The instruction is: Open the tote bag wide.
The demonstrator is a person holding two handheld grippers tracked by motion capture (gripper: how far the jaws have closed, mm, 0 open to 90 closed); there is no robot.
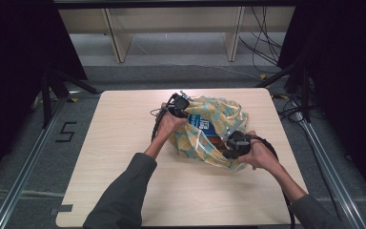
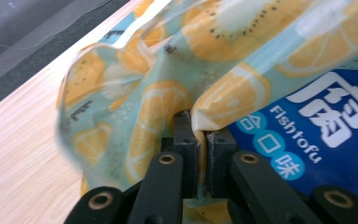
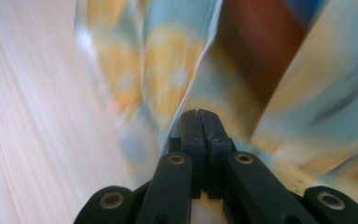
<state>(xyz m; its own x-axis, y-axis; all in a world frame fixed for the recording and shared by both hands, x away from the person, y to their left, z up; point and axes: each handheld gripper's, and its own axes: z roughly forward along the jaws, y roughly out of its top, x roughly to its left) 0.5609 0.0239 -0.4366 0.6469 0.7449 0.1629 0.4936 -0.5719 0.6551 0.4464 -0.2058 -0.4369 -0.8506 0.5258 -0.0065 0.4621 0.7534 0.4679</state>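
Pale wood-grain table stands on a grey floor with dark curtains at both sides and cables trailing at the far right. Near its middle lies a crumpled plastic bag printed with orange slices on light blue, and a blue packet lettered "Fishtofu" sits inside its open mouth. At the bag's far left edge, the left gripper has its 2 black jaws pressed together on a fold of the printed film, right beside the blue packet. At the bag's near right edge, the right gripper shows its jaws closed tip to tip against the film, though blur hides whether any film is pinched. Something brown shows inside the bag.
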